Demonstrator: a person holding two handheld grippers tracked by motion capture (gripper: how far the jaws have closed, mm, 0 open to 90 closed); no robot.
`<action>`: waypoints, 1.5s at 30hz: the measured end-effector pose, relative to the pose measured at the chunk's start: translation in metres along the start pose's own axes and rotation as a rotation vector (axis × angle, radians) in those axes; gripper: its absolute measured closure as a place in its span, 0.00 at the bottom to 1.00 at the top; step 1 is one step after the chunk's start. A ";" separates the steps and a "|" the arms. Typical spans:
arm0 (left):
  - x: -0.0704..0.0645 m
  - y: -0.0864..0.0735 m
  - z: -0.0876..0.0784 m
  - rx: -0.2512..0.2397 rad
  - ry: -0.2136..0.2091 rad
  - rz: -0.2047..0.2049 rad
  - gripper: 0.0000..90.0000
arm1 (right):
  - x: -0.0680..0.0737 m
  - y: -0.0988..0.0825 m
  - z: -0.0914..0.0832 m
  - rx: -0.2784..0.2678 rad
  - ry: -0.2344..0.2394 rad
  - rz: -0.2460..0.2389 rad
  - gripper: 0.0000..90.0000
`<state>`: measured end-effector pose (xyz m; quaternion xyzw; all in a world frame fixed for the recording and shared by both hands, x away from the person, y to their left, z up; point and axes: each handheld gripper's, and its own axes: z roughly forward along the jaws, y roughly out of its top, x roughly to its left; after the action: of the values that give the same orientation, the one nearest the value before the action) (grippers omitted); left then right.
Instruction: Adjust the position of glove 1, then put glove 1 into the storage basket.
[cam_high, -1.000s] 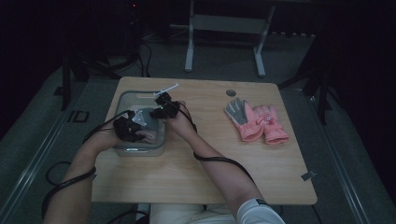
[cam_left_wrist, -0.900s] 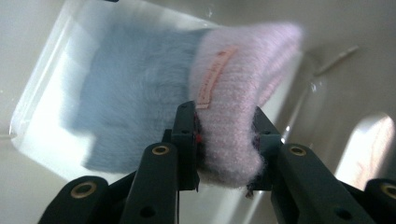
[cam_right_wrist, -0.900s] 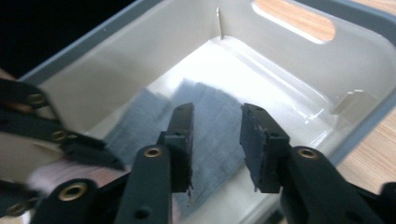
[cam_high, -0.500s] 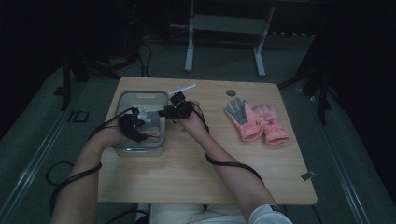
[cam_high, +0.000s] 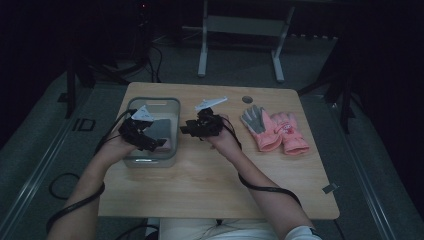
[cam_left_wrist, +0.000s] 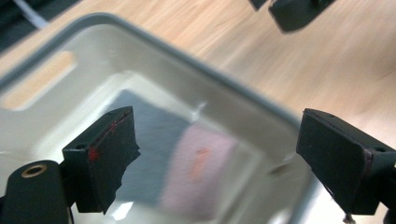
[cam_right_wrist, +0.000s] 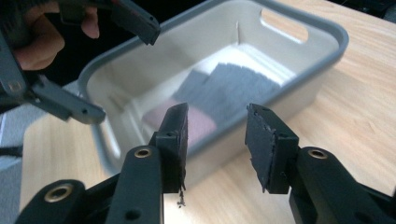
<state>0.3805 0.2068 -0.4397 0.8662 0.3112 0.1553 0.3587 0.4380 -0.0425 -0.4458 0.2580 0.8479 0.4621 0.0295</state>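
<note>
Two pink-and-grey gloves (cam_high: 275, 131) lie on the table (cam_high: 210, 195) well off to the far side of the right gripper (cam_high: 192, 129) in the high view, while one glove (cam_high: 161, 131) sits in the grey bin (cam_high: 150, 161) beneath the left gripper (cam_high: 149, 142); from up here neither set of jaws can be read clearly. Down to the left gripper view: its jaws have just been opening and stand wide apart with nothing between them, and the glove in the bin (cam_left_wrist: 187, 163), grey palm and pink cuff, lies blurred straight below the gap. That empty gap is what the overhead cannot give. Over to the right gripper view: the right gripper (cam_right_wrist: 217, 128) has its jaws part open, nothing held, pointing at the bin's near wall (cam_right_wrist: 243, 130), with the folded glove (cam_right_wrist: 233, 86) inside beyond it and the left gripper (cam_right_wrist: 112, 56) hanging above the rim. This angle shows how the glove lies against the floor of the bin. Risks, I'd say: the right gripper is low beside the wall and could knock the light bin askew if it swings, and the two trailing cables could snag the rim as the hands head for the remaining pair.
</note>
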 end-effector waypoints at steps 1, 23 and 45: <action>-0.004 0.000 0.000 -0.020 -0.022 -0.015 0.12 | 0.000 -0.004 -0.005 0.006 -0.002 -0.009 0.66; -0.119 0.004 0.046 -0.060 -0.193 0.076 0.02 | -0.049 -0.093 -0.101 0.004 -0.157 0.035 0.66; -0.165 -0.039 0.088 -0.025 -0.219 0.068 0.02 | -0.092 -0.121 -0.166 -0.012 -0.342 0.045 0.69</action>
<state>0.2818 0.0744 -0.5371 0.8836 0.2385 0.0758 0.3956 0.4198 -0.2658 -0.4644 0.3517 0.8218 0.4170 0.1644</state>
